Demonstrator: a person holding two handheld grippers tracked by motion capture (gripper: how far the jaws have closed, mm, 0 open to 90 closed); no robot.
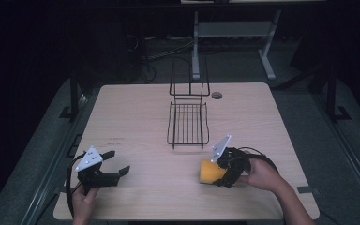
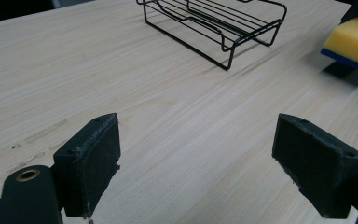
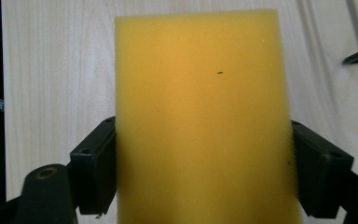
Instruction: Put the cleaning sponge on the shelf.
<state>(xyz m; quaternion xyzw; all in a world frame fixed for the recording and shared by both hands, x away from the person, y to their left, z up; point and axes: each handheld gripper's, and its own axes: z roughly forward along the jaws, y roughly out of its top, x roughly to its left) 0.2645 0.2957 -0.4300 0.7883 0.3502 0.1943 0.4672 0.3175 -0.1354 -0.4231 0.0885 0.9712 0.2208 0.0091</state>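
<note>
A yellow sponge with a blue underside sits at the front right of the table, held in my right gripper. Seen from the right gripper view, the sponge stands between the two jaws, which press on both its long sides. From the left gripper view the sponge shows far right, raised a little off the wood. My left gripper rests at the front left, jaws wide apart over bare wood. A black wire rack stands mid-table.
The wooden table has a round cable hole near its back edge. The wire rack has a tall back frame and low tray. Dark floor and a metal stand lie beyond the table.
</note>
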